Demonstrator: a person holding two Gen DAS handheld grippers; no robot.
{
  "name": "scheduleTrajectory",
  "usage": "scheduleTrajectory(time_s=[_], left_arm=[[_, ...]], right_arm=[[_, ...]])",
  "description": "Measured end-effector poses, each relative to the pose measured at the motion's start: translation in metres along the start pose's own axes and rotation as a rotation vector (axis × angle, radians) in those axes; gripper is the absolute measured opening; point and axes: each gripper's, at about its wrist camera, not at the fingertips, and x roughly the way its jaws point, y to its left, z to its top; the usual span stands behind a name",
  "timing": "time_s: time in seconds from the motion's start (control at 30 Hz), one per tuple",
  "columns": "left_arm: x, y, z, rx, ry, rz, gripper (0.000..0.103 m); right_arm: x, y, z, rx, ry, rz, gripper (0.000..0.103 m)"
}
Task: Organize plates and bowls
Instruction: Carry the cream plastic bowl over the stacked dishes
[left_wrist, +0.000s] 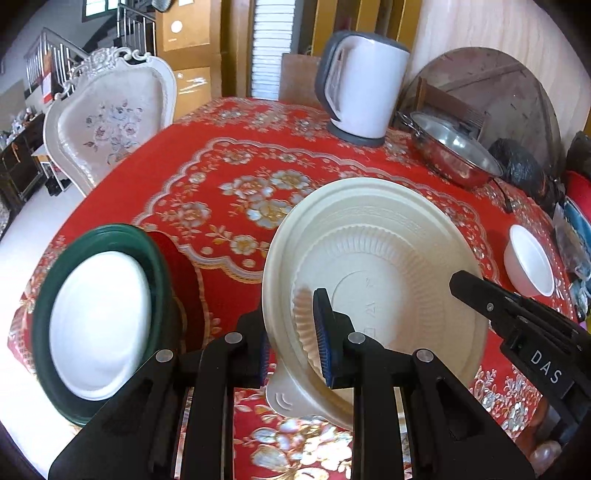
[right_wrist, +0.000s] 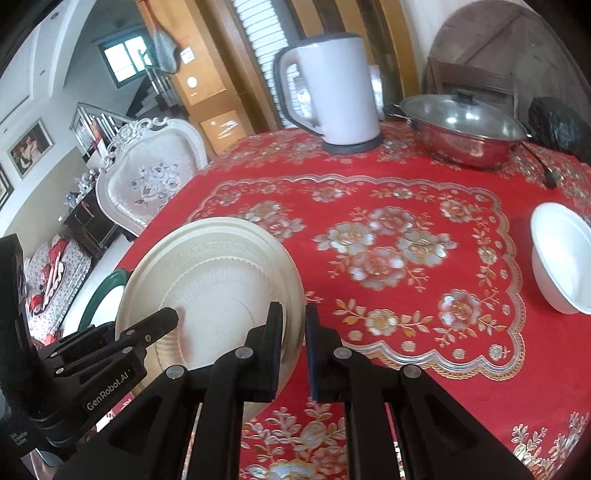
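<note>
A cream plastic plate (left_wrist: 369, 254) with a ribbed well and a small tab handle hangs tilted above the red flowered tablecloth (left_wrist: 236, 173). My left gripper (left_wrist: 293, 343) is shut on its near rim beside the tab. My right gripper (right_wrist: 295, 328) is shut on the opposite rim of the same plate (right_wrist: 221, 266). Each gripper shows in the other's view: the right gripper (left_wrist: 469, 286) and the left gripper (right_wrist: 168, 319). A green plate (left_wrist: 155, 266) with a white dish (left_wrist: 99, 321) in it sits at the table's left edge. A white bowl (right_wrist: 561, 258) stands upright on the right.
A white electric kettle (right_wrist: 332, 92) and a steel pot with a glass lid (right_wrist: 461, 129) stand at the table's far side, with a black bag (right_wrist: 557, 125) beside the pot. An ornate white chair (left_wrist: 110, 118) stands past the left edge. A round wooden board (left_wrist: 509, 92) leans on the wall.
</note>
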Motion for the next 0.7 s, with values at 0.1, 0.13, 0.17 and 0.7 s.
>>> scheduleTrajectory(time_s=[0.1, 0.13, 0.17, 0.7], left_arm=[[-0.005, 0.009, 0.000, -0.007, -0.010, 0.009, 0.021], [-0.007, 0.011, 0.000, -0.010, -0.013, 0.011, 0.021], [-0.009, 0.014, -0.001, -0.014, -0.017, 0.012, 0.021], [-0.030, 0.052, 0.002, -0.067, -0.067, 0.051, 0.021]], right_arm=[[0.000, 0.010, 0.000, -0.016, -0.004, 0.002, 0.010], [0.000, 0.013, 0.001, -0.021, -0.004, 0.004, 0.010], [0.000, 0.016, 0.001, -0.025, -0.006, 0.005, 0.010], [0.004, 0.060, 0.008, -0.097, -0.010, 0.018, 0.010]])
